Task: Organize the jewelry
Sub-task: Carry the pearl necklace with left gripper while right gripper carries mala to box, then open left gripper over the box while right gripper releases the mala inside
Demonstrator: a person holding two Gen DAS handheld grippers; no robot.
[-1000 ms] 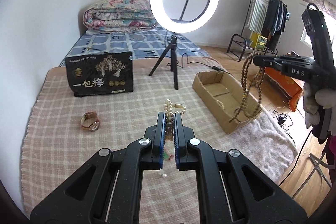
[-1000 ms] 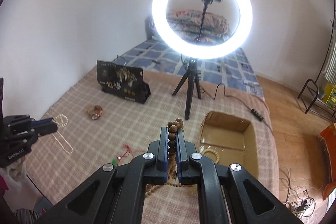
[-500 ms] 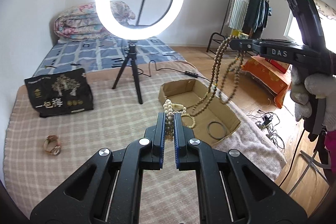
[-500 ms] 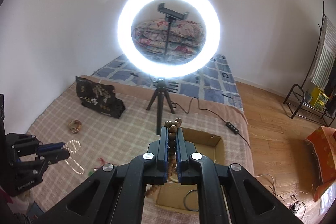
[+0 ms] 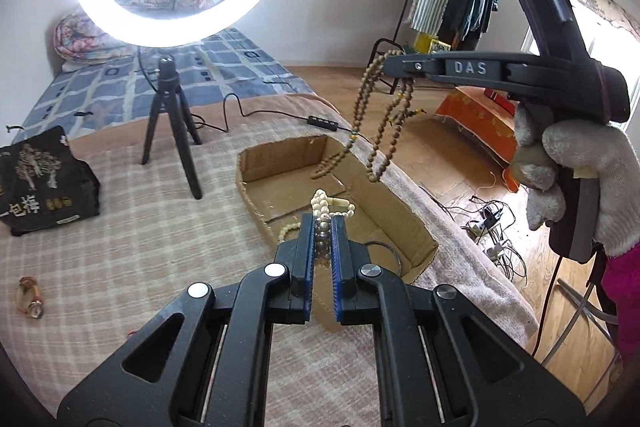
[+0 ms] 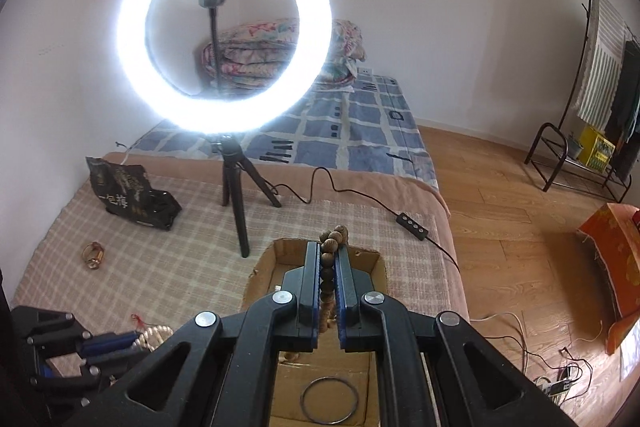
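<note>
My left gripper [image 5: 321, 223] is shut on a white pearl necklace [image 5: 325, 205] and holds it over the near end of an open cardboard box [image 5: 416, 227]. My right gripper [image 6: 330, 253] is shut on a long brown wooden bead strand [image 6: 334, 239]. In the left wrist view the strand [image 5: 376, 131] hangs in loops above the box's far end. A dark bangle [image 6: 329, 399] and a pale bead bracelet [image 5: 287, 229] lie inside the box [image 6: 256, 283]. A gold watch [image 5: 30, 301] lies on the checked blanket [image 5: 140, 227] at left.
A ring light on a black tripod [image 5: 176, 123] stands behind the box, its cable [image 6: 360, 195] running across the blanket. A black printed bag [image 5: 38, 183] sits at back left. A red cord [image 6: 138, 319] lies near the left gripper. The bed edge drops to the wooden floor [image 6: 520, 227] on the right.
Both grippers moved right and forward toward the box. The pearl necklace now hangs over the box's near end, and the brown strand hangs lower above it.
</note>
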